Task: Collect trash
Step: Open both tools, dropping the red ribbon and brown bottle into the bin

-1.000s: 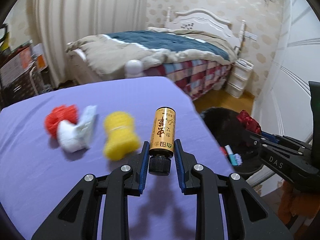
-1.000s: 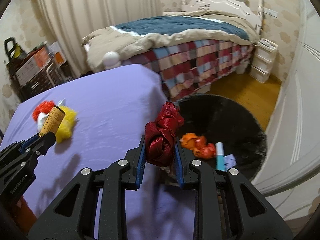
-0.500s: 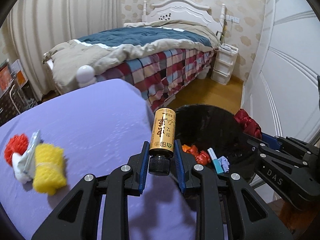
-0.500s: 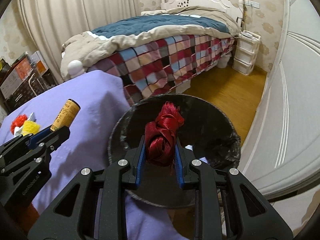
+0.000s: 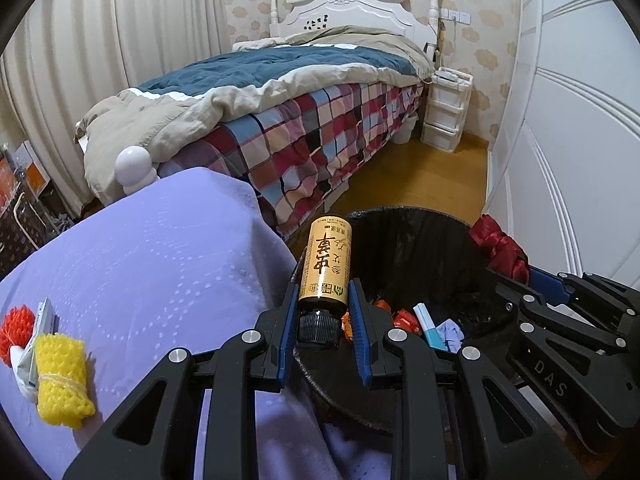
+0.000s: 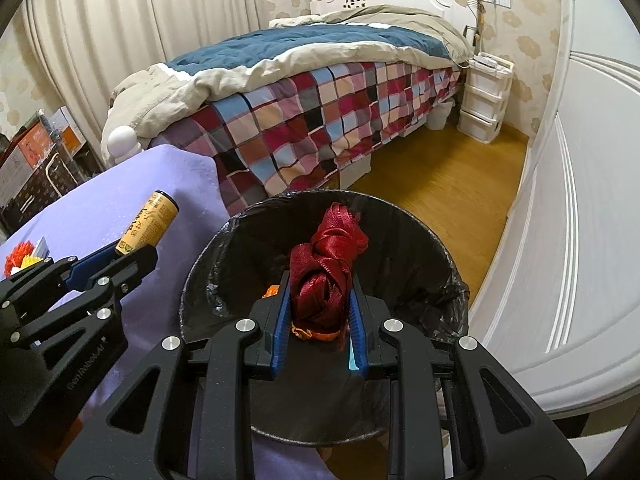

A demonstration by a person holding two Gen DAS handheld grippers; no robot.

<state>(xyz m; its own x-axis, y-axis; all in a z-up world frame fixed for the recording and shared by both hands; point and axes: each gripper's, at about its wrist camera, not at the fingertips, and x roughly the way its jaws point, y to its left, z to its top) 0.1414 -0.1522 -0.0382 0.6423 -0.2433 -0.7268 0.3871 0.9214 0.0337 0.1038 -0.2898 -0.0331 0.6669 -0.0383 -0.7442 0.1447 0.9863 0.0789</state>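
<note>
My left gripper point(image 5: 322, 312) is shut on a small golden-brown bottle point(image 5: 326, 266) with a black cap, held at the near rim of the black-lined trash bin point(image 5: 404, 224). The same bottle point(image 6: 150, 224) shows at the left of the right wrist view, over the purple cloth's edge. My right gripper point(image 6: 318, 304) is shut on a dark red ribbon bundle point(image 6: 326, 268), held over the bin's point(image 6: 404, 216) opening. Orange scraps, a teal tube and a pale wrapper point(image 5: 434, 326) lie in the bin. A yellow net sponge point(image 5: 60, 376), a red one point(image 5: 16, 326) and a white wrapper lie on the cloth.
The purple-covered table point(image 5: 152, 264) ends just left of the bin. A bed with a checked blanket point(image 5: 312, 136) stands behind, a white drawer unit point(image 5: 444, 120) beside it. White wardrobe doors point(image 5: 572, 140) close off the right. Wooden floor point(image 6: 436, 184) lies beyond the bin.
Both grippers have swung right, from over the purple table to the bin. The sponges slid to the left edge of the left view. Bottle and ribbon stay gripped.
</note>
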